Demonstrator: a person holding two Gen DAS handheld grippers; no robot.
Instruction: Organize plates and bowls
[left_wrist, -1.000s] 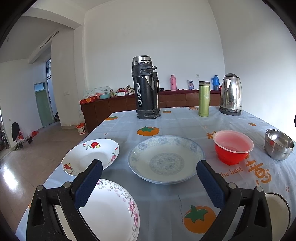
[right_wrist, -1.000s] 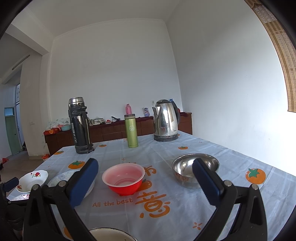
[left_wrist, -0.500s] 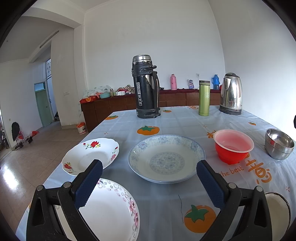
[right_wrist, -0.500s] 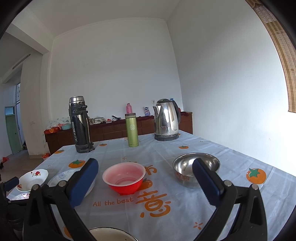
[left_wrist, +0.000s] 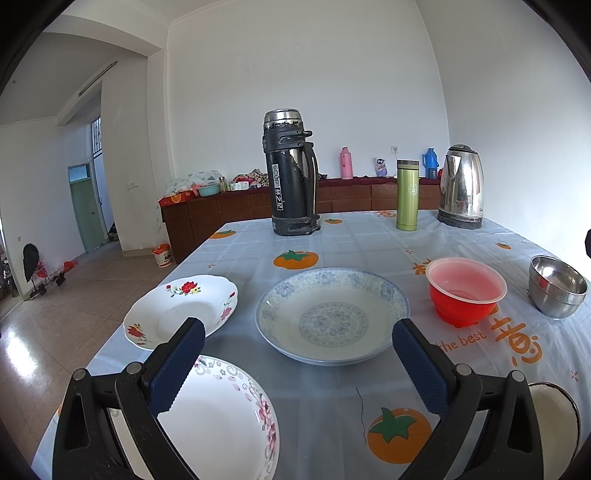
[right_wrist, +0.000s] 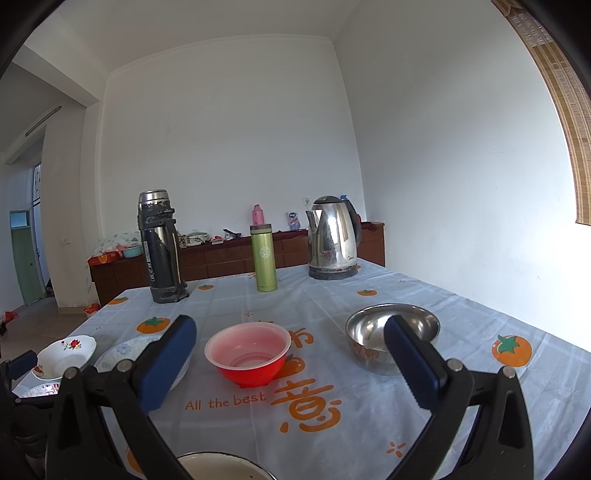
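I have both tools over the near edge of the tabletop (left_wrist: 369, 236), and nothing is picked up yet. The left tool (left_wrist: 297, 354) has its jaws spread wide and empty, and so does the right tool (right_wrist: 290, 356).

On my left side sit three plates: a pink-flowered plate (left_wrist: 221, 421) directly under the left tool, a red-flowered plate (left_wrist: 177, 310) just beyond it, and a blue-patterned plate (left_wrist: 332, 317) straight ahead between the jaws. On the right I see the red bowl (right_wrist: 248, 349) framed between the right jaws, the steel bowl (right_wrist: 373, 332) partly behind the right finger, and the rim of a white bowl (right_wrist: 221, 467) at the very bottom of the view.

I judge the first step is to choose one dish per side and begin stacking like with like. For the plates, I would come in low and pinch the rim at the near edge, one finger above and one below, since these are shallow and slippery and a flat grip from above would find nothing to bite. For the bowls, I would take the red bowl by its wall, one finger inside, and lift gently; it looks thin and light, so squeezing hard may bend it. The flasks and kettle (right_wrist: 334, 236) stand well back, out of the way.
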